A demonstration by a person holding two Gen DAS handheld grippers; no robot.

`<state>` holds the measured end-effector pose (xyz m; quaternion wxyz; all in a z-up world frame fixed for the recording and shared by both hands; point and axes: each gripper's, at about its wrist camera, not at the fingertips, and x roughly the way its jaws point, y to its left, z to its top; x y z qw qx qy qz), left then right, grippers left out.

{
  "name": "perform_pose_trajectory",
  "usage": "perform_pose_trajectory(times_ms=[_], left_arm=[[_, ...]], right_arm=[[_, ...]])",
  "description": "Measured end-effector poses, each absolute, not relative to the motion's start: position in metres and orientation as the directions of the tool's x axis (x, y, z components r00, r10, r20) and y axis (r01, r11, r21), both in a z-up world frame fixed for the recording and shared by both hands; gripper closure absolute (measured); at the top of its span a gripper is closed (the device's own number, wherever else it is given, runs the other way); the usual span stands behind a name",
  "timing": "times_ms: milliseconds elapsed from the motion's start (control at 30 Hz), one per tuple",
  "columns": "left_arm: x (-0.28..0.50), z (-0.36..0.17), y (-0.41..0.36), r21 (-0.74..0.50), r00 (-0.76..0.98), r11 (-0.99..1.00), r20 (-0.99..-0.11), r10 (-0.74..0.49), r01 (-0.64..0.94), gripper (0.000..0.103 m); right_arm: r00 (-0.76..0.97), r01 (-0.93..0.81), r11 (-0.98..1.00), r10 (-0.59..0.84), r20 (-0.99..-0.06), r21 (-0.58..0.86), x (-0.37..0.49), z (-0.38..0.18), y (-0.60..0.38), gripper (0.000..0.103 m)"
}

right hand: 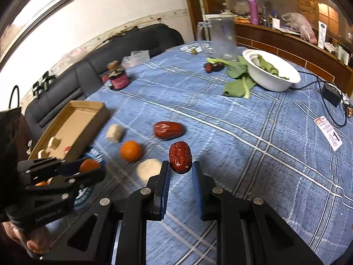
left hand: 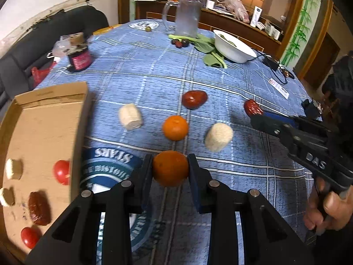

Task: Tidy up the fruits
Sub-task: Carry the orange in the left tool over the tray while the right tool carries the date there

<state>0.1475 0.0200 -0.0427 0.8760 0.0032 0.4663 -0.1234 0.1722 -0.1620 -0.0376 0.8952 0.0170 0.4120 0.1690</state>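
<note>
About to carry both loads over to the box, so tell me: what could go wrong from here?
1. The left gripper pinches the round orange only at its sides; it could slip and roll.
2. The right gripper holds the wrinkled red date near the fingertips, so a jolt might drop it.
3. The cardboard box has raised walls; a low approach could clip them.

Counter covered by blue plaid cloth [right hand: 253,132]. Near far edge: clear glass pitcher [right hand: 221,37], white bowl [right hand: 271,77] containing green leaves, loose leafy greens [right hand: 237,84] just beside it. Dark jar [right hand: 119,79] near left edge. Black adapter with cable [right hand: 331,95] and paper tag [right hand: 328,132] toward right edge.
</note>
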Motion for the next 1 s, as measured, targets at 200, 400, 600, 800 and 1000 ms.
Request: perform_pose_trajectory(times_ms=[200, 400, 600, 800, 1000], left_arm=[[0.138, -0.035, 0.043, -0.094, 0.562, 0.981, -0.808, -0.174, 0.17, 0.075], [0.131, -0.028, 0.063, -0.076, 0.585, 0.988, -0.799, -0.141, 0.134, 0.075], [0.127, -0.025, 0.08, -0.075, 0.599, 0.992, -0.791, -0.123, 0.105, 0.075], [0.122, -0.021, 0.093, -0.073, 0.61, 0.994, -0.785, -0.11, 0.085, 0.075], [0.117, -0.018, 0.106, -0.07, 0.621, 0.995, -0.778, -0.095, 0.064, 0.075]], right_arm=[[0.6, -0.329, 0.928, 0.347, -0.721, 0.173, 0.159, -0.029, -0.143, 0.083], [0.596, -0.36, 0.918, 0.362, -0.717, 0.165, 0.153, -0.022, -0.125, 0.083], [0.591, -0.387, 0.909, 0.373, -0.716, 0.154, 0.148, -0.016, -0.109, 0.083], [0.583, -0.409, 0.9, 0.383, -0.716, 0.148, 0.145, -0.013, -0.095, 0.083], [0.575, -0.437, 0.888, 0.396, -0.716, 0.14, 0.14, -0.01, -0.077, 0.083]])
